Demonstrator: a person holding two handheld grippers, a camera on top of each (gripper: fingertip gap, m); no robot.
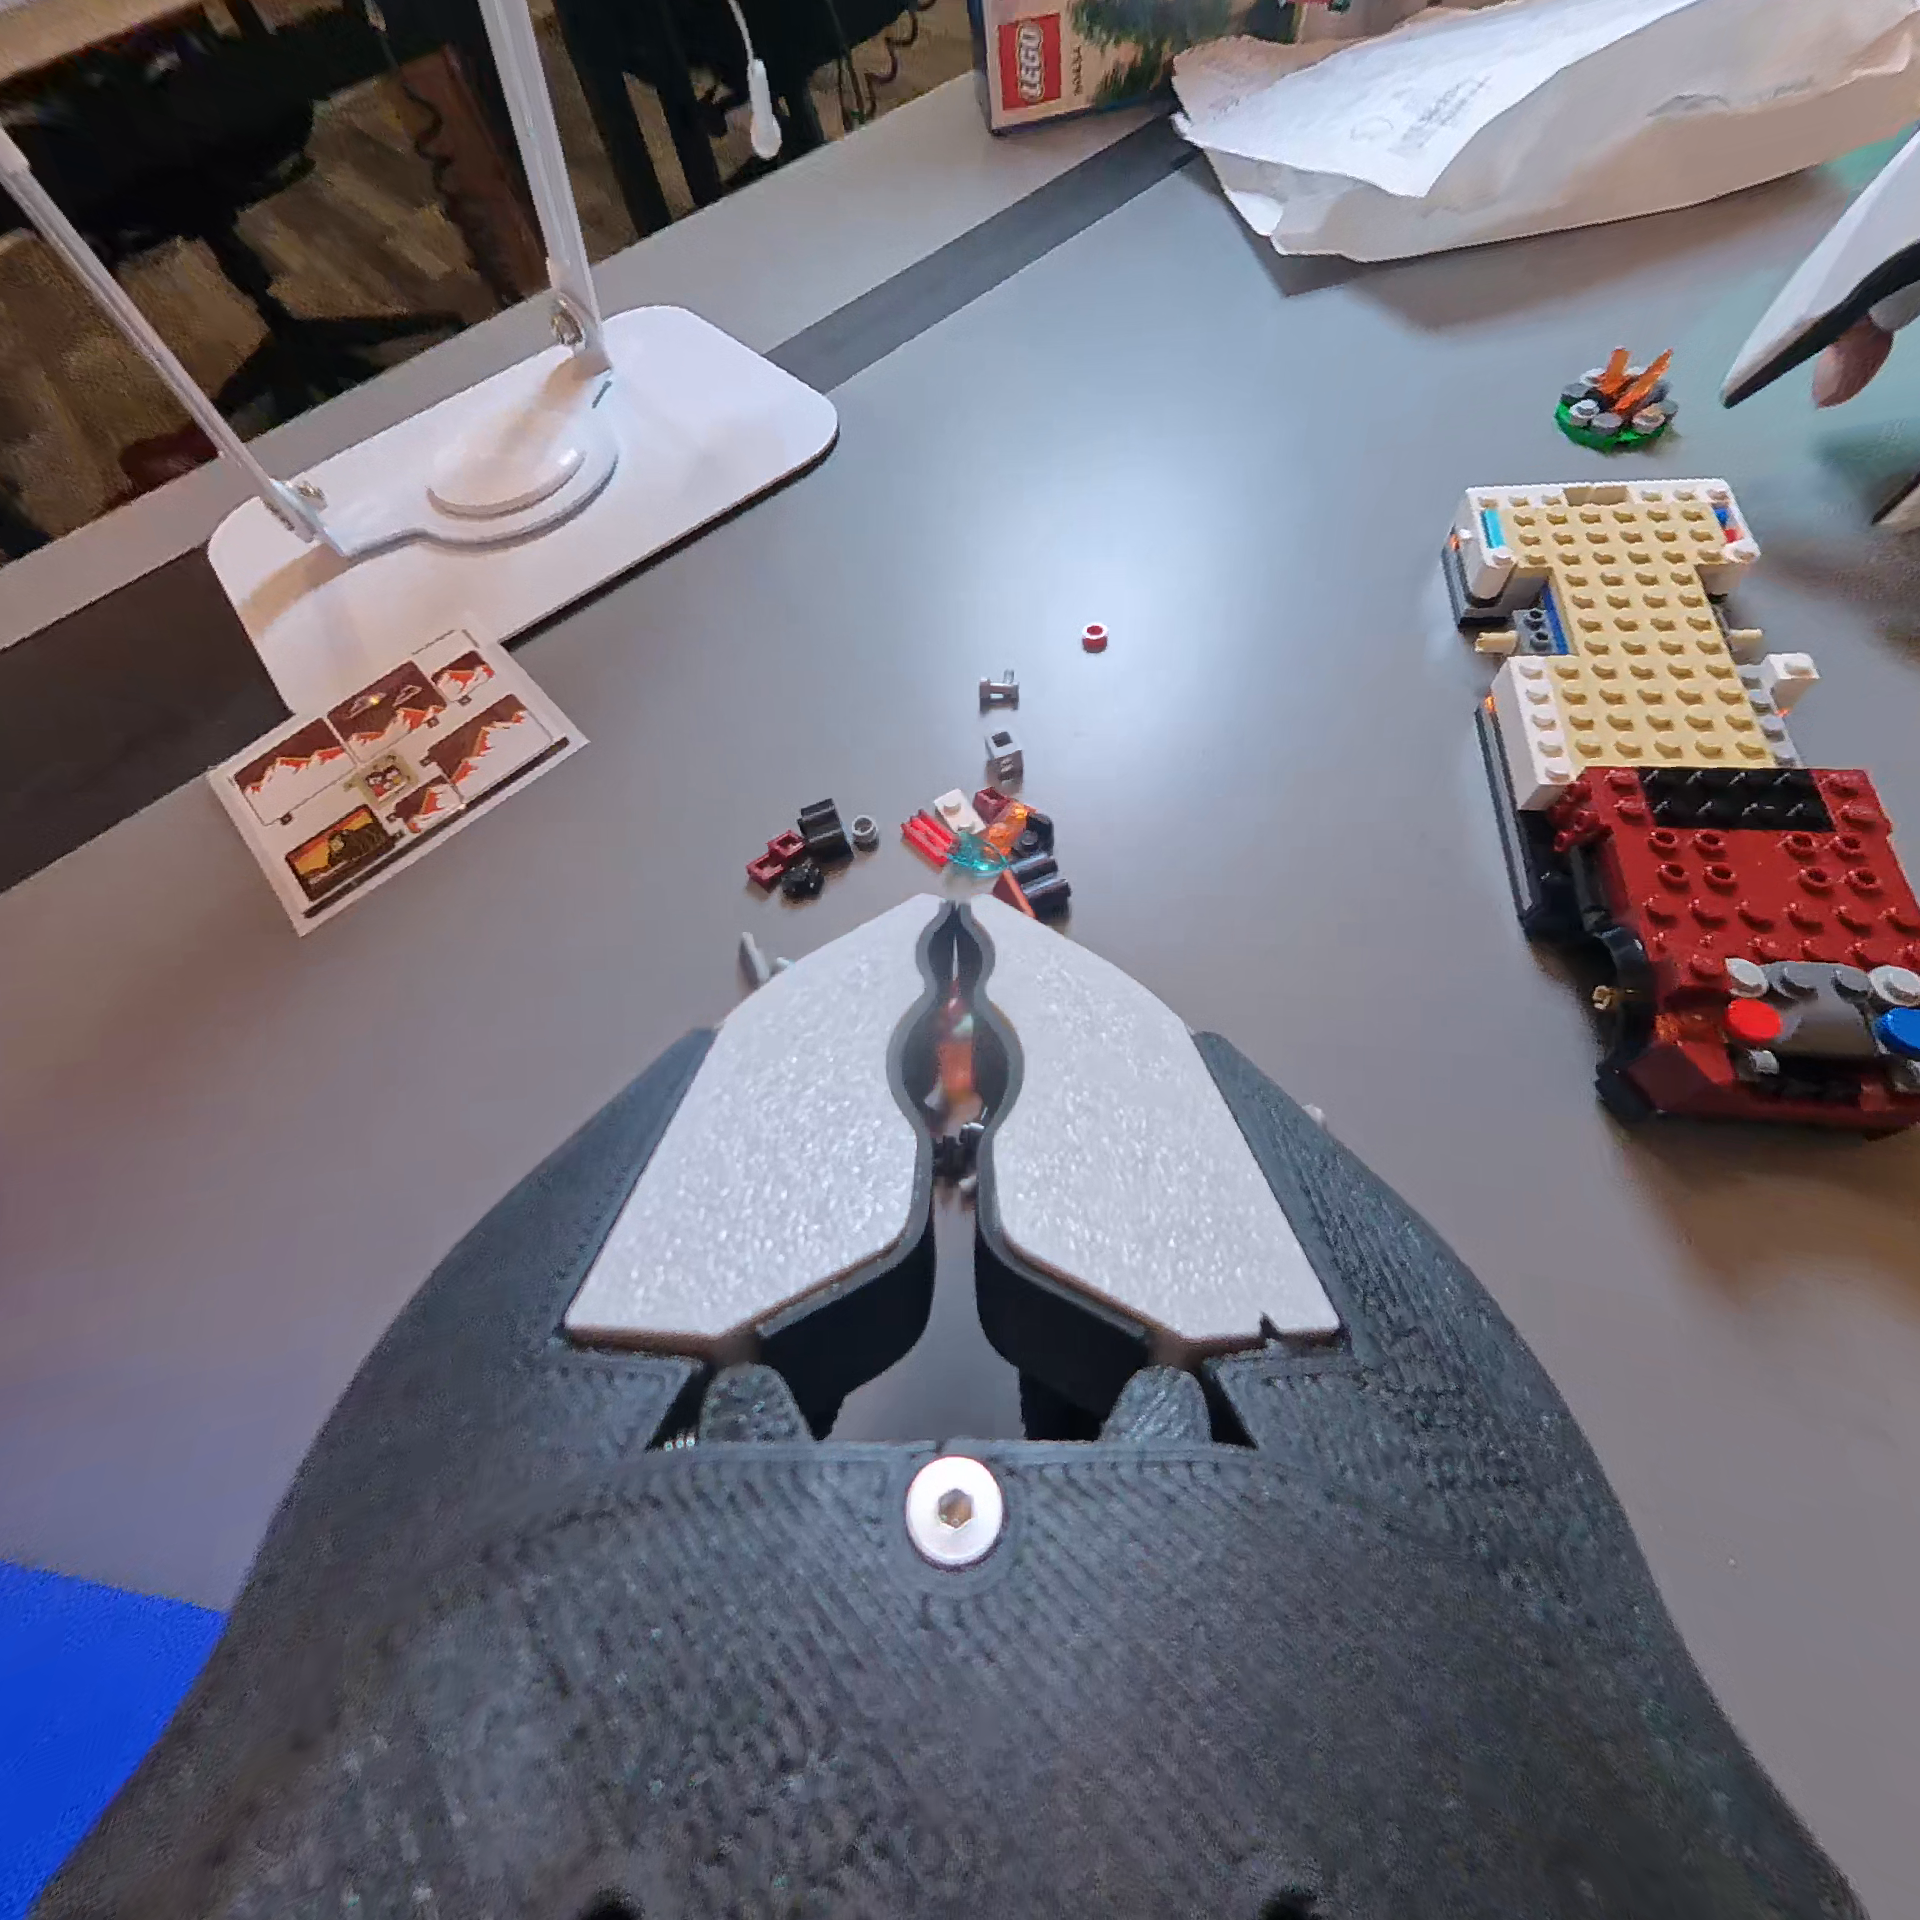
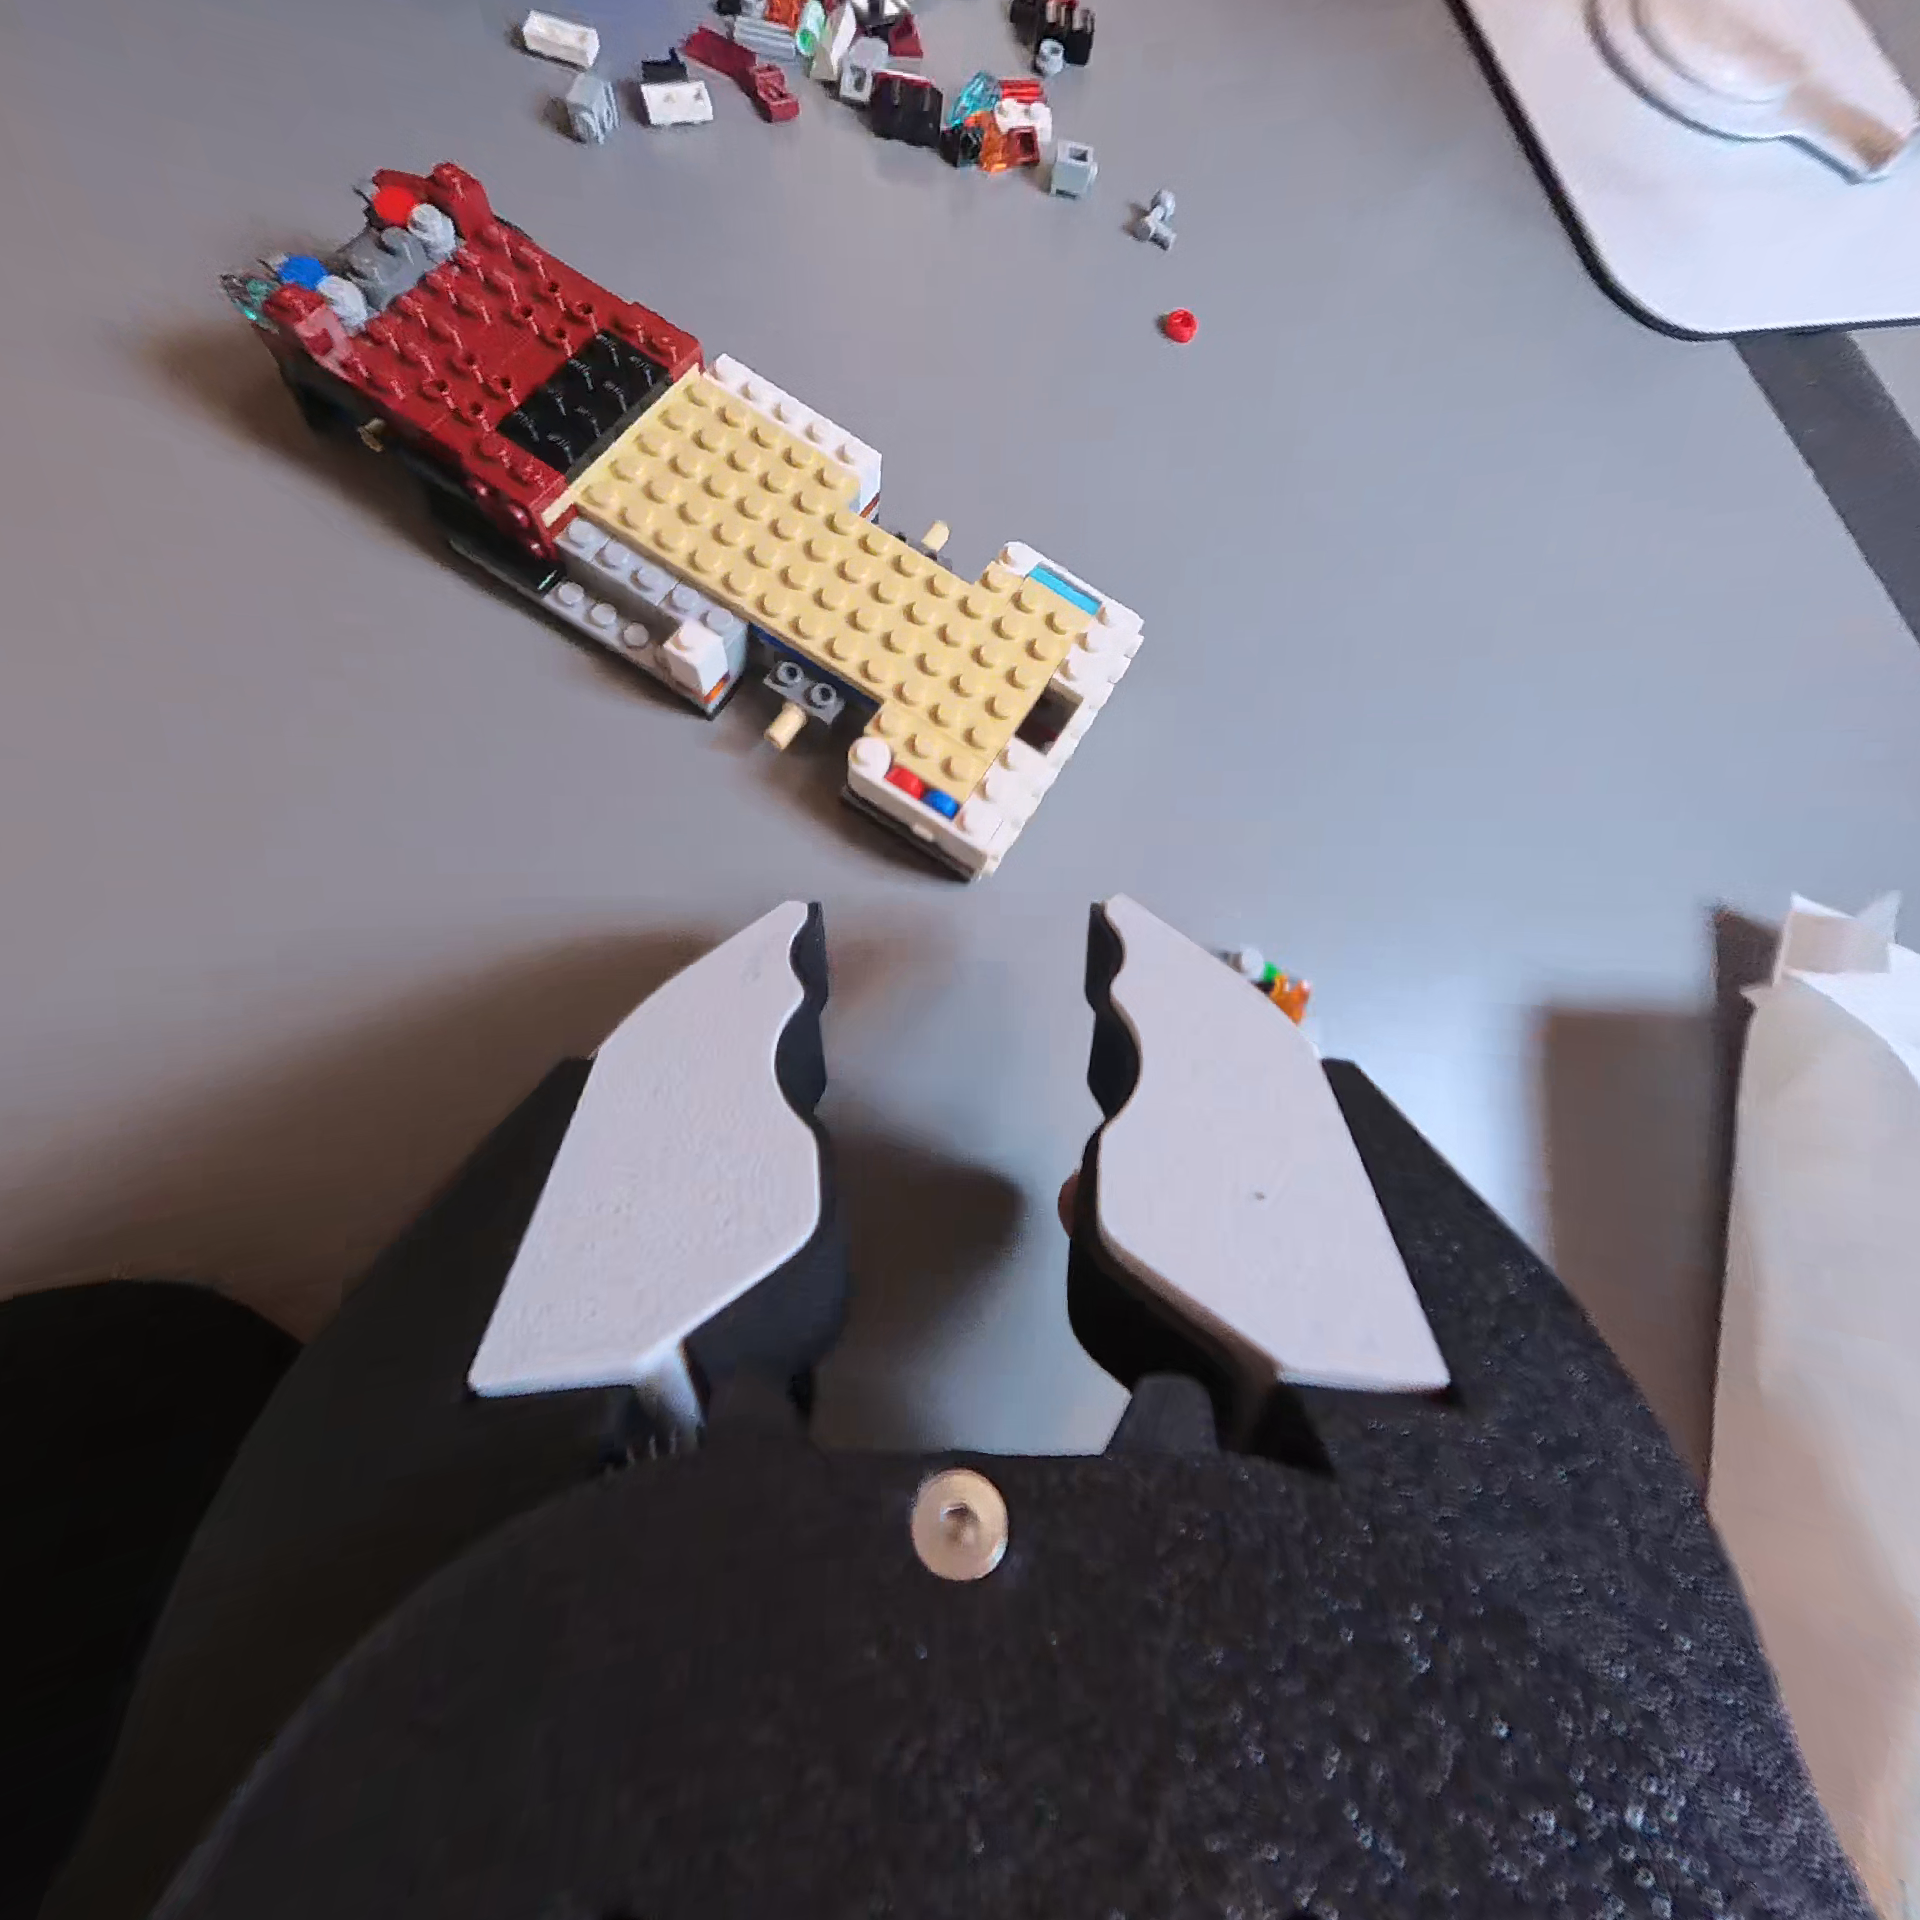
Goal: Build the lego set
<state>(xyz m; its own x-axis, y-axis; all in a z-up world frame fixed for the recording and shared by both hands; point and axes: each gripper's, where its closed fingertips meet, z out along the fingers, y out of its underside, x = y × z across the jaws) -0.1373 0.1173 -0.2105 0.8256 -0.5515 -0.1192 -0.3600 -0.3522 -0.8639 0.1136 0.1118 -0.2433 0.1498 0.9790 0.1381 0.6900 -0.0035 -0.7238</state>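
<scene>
The partly built truck model [image 1: 1662, 727] lies on the grey table, with a dark red cab end and a tan studded deck; it also shows in the right wrist view [image 2: 790, 540]. A scatter of small loose pieces [image 1: 987, 831] lies just ahead of my left gripper [image 1: 956, 912], whose fingertips are shut together low over the pieces. Orange and red pieces show through the opening between its fingers. My right gripper [image 2: 956, 935] is open and empty above bare table, just short of the model's white and tan end. The loose pieces [image 2: 935, 94] lie far beyond it.
A red round stud [image 1: 1094, 636] lies alone past the pile. A small campfire build [image 1: 1616, 400] sits beyond the model. A white lamp base [image 1: 582, 436], a sticker sheet [image 1: 395, 758], a set box [image 1: 1060, 62] and a white paper bag [image 1: 1507, 114] border the table. Spacing between my two grippers at the tips: around 25 centimetres. It is some 15 centimetres from my left tips to the red round stud [image 1: 1094, 636]. My right wrist view [image 2: 1178, 326] looks at it from another angle.
</scene>
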